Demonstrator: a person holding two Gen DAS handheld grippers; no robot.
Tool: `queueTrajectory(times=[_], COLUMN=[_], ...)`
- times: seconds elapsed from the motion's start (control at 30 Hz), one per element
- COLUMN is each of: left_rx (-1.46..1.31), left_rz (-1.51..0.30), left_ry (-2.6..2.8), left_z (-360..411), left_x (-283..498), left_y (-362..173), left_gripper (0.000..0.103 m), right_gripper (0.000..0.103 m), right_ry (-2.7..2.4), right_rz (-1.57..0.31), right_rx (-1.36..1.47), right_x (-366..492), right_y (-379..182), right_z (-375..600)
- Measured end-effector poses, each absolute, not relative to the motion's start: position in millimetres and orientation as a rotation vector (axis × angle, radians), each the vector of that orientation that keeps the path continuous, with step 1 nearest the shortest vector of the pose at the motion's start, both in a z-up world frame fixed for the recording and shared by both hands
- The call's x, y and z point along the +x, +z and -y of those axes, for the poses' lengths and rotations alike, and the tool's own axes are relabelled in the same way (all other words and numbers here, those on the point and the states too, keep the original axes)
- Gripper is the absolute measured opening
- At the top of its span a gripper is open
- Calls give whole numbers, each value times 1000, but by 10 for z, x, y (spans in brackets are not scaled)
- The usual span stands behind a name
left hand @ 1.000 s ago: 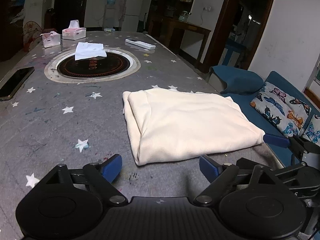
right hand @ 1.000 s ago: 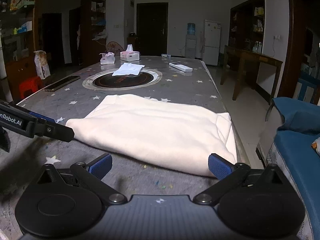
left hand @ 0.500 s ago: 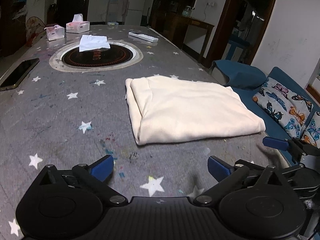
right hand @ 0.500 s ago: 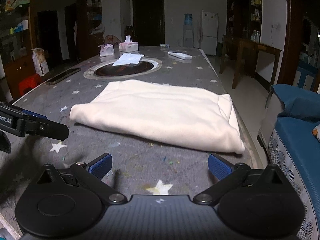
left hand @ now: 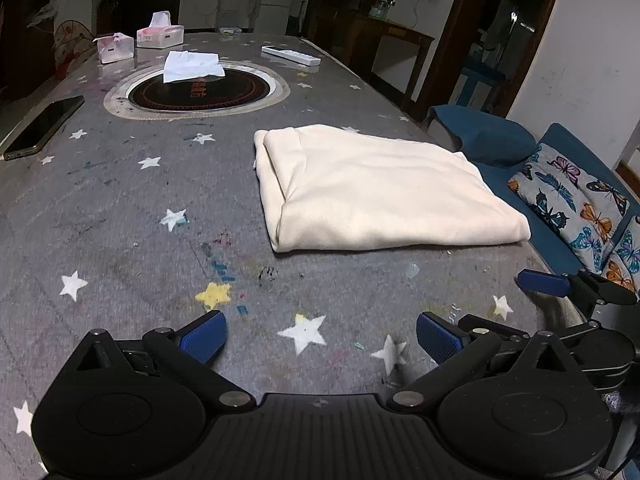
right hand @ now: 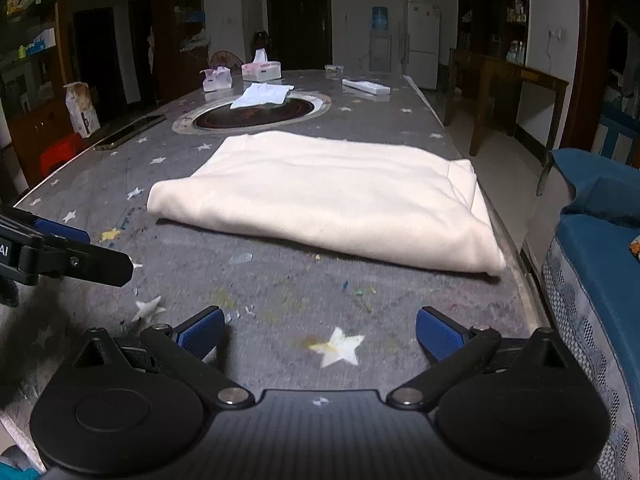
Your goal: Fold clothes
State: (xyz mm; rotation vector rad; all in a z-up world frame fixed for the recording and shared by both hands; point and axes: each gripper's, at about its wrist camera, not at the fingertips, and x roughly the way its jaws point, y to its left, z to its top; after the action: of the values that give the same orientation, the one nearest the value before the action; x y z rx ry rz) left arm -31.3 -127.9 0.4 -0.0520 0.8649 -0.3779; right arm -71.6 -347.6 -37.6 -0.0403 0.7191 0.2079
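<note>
Very little can be read. In the right wrist view, the black body of the left claw point(right hand: 60, 252) at the left edge carries white lettering cut off by the frame, of which only the letters "AI" show. The dark round cooktop point(left hand: 199, 89) set into the surface point(left hand: 120, 216) bears orange characters near its middle, below the white tissue lying on it, but they are too small and blurred to make out. The pink and white tissue boxes point(left hand: 160, 36) at the far end show printed patches with no legible words. The paper bag point(right hand: 82, 109) beside the surface has markings that cannot be read.
</note>
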Motion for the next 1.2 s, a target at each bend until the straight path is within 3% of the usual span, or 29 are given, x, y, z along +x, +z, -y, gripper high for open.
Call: queueTrajectory(times=[1.2], left_rx=[-30], left_rz=[-836], left_ry=[-372], left_z=[1342], left_x=[-445], left_y=[81], left_gripper=[103], right_gripper=[103], right_ry=[167], right_rz=[-744], right_rx=[-53], right_x=[-767], right_y=[-373], right_z=[3412])
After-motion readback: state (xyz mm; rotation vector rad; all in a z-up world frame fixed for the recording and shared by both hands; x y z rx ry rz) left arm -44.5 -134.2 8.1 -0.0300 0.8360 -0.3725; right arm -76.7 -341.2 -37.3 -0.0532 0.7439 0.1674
